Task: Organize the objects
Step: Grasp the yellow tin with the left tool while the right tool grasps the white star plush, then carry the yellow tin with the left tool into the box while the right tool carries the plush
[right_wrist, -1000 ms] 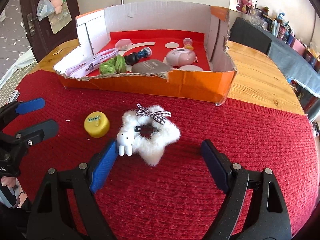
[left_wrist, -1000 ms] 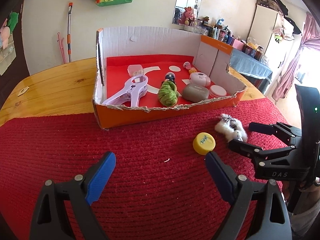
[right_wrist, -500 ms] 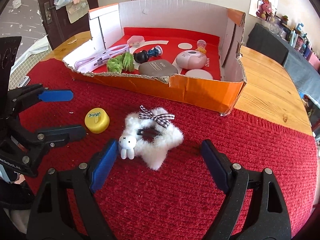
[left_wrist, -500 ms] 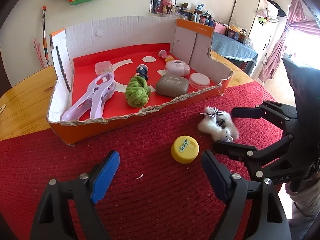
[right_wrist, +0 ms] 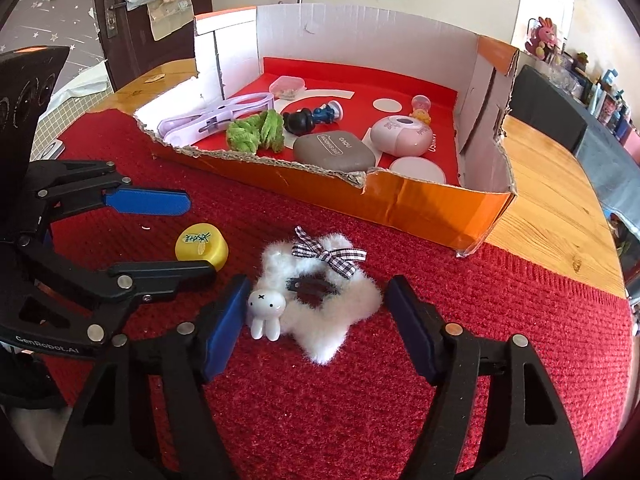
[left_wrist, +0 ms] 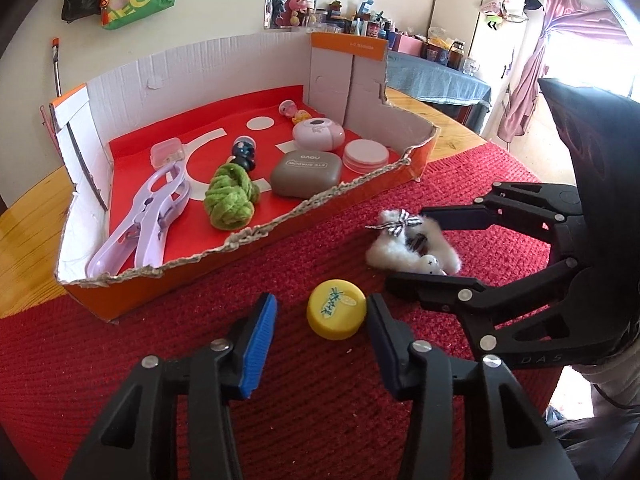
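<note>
A yellow bottle cap [left_wrist: 337, 314] lies on the red mat, between the open jaws of my left gripper [left_wrist: 322, 332]; it also shows in the right wrist view [right_wrist: 201, 246]. A white fluffy hair clip with a checked bow and a small rabbit [right_wrist: 320, 300] lies to its right, between the open jaws of my right gripper [right_wrist: 316, 330]; it shows in the left wrist view too [left_wrist: 412, 242]. Neither gripper touches its object. An orange cardboard box [left_wrist: 248, 236] with a red floor stands behind both.
The box [right_wrist: 420, 204] holds a lilac clip [left_wrist: 148, 216], a green yarn knot [left_wrist: 231, 196], a grey case [left_wrist: 306, 174], a pink round case [left_wrist: 318, 134], a white disc [left_wrist: 366, 154] and small figures. The wooden table [right_wrist: 552, 200] extends right of the mat.
Both grippers have moved forward and lower toward the mat. My left jaws have narrowed and now flank the yellow cap; my right jaws now flank the fluffy clip.
</note>
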A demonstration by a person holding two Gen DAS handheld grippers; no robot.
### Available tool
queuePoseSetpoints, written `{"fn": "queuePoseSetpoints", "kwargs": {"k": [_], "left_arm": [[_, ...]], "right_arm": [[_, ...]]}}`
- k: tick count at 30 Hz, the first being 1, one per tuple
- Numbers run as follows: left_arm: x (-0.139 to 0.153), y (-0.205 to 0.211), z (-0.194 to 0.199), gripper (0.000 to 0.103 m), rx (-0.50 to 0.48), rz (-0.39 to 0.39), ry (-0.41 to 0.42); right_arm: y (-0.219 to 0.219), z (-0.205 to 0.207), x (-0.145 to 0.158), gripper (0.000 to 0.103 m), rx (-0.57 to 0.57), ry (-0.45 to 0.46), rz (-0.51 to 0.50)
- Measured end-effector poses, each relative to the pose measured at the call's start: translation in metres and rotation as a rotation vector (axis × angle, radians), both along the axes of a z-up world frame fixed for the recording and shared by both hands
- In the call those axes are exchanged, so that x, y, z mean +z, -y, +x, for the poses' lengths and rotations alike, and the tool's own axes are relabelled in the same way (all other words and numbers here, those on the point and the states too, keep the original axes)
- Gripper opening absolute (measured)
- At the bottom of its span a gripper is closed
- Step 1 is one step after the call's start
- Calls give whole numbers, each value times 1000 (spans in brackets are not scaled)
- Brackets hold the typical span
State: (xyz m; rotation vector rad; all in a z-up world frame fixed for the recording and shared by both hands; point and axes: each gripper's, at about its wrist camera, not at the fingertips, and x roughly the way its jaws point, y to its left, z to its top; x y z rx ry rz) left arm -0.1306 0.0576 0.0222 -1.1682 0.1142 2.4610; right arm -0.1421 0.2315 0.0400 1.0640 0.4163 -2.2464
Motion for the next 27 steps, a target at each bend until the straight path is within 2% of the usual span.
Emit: {"fn": "queuePoseSetpoints", "kwargs": {"k": [1,7,15,27], "left_arm": [[0,0,0,32,-4,8,1],[5,2,4,32,6,21,-5],[23,8,13,32,8,46,-46],[36,15,22,32,16,65,-81]], "right_arm": [[0,1,0,58,4,-2,-4],[-2,5,3,55,14,-1,-27],[-10,14,23,55,9,-23,-81],[-6,26,35,55,26,-47,-87]]}}
